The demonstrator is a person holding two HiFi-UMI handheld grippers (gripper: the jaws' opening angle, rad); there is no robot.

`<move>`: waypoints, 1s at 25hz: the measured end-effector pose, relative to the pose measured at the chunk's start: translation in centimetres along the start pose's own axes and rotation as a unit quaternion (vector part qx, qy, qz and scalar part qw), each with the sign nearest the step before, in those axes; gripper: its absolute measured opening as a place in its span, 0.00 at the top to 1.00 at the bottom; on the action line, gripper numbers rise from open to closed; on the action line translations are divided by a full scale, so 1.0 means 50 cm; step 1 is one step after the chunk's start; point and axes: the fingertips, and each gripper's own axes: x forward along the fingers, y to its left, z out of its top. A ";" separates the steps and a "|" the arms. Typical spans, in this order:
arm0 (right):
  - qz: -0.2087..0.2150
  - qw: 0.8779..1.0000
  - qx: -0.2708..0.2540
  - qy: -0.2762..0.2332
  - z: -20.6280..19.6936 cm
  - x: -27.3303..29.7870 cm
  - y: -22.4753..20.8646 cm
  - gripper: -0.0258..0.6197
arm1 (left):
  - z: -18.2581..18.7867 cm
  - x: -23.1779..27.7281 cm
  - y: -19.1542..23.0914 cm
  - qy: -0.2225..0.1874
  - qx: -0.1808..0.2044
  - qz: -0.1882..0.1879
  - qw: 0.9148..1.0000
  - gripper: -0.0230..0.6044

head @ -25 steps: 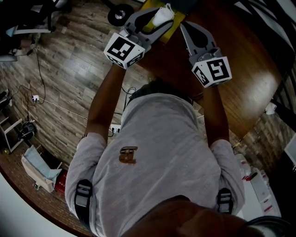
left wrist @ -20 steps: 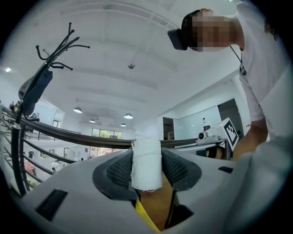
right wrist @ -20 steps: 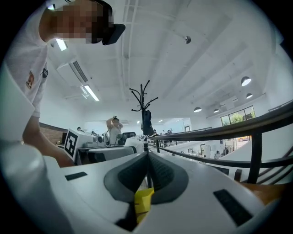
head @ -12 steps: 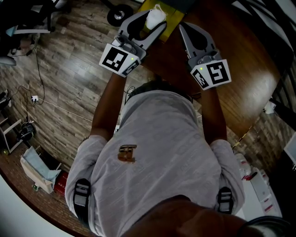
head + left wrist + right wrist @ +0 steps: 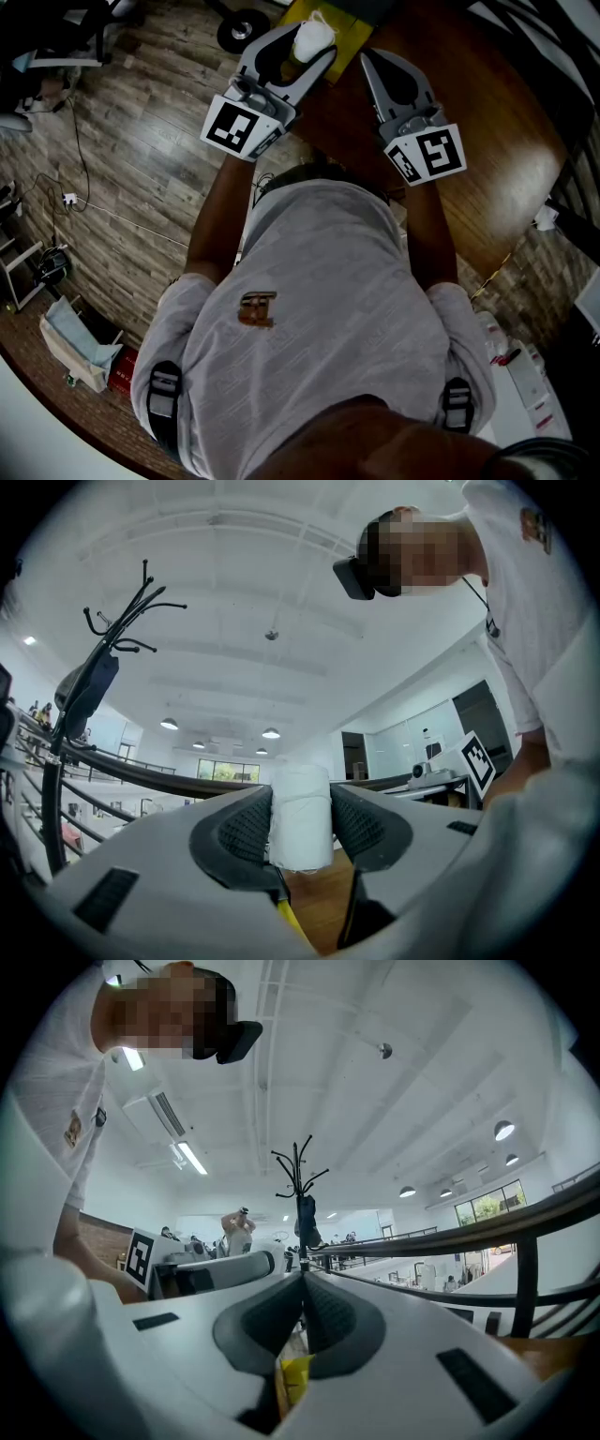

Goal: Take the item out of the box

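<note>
My left gripper (image 5: 298,45) is shut on a white cylindrical item (image 5: 312,36), wrapped like a small roll. It holds the item above the yellow box (image 5: 343,49) at the top of the head view. In the left gripper view the white item (image 5: 300,816) stands upright between the two dark pads (image 5: 246,829), with the left gripper (image 5: 300,829) tilted upward toward the ceiling. My right gripper (image 5: 368,58) is beside it, over the brown table (image 5: 487,141). The right gripper (image 5: 303,1290) has its jaws pressed together with nothing between them. A bit of the yellow box (image 5: 294,1378) shows below them.
The round brown table's edge runs close to the person's body. Wooden floor (image 5: 141,141) with cables and a wall plug lies to the left. A coat rack (image 5: 301,1194) and a dark railing (image 5: 487,1232) show in the gripper views. Bags and clutter lie at the lower left and right.
The left gripper has shifted slightly left with the white item still in it, its marker cube dropping a little in the head view. The right gripper has hardly moved.
</note>
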 end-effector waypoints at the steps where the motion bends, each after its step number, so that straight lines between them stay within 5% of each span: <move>1: -0.001 1.000 -0.001 0.000 0.000 -0.001 -0.001 0.91 | 0.001 0.000 0.000 0.000 0.001 0.000 1.000 0.63; 25: 0.013 1.000 -0.010 0.001 0.002 -0.003 0.029 0.91 | 0.012 -0.024 -0.007 -0.002 0.001 0.008 1.000 0.63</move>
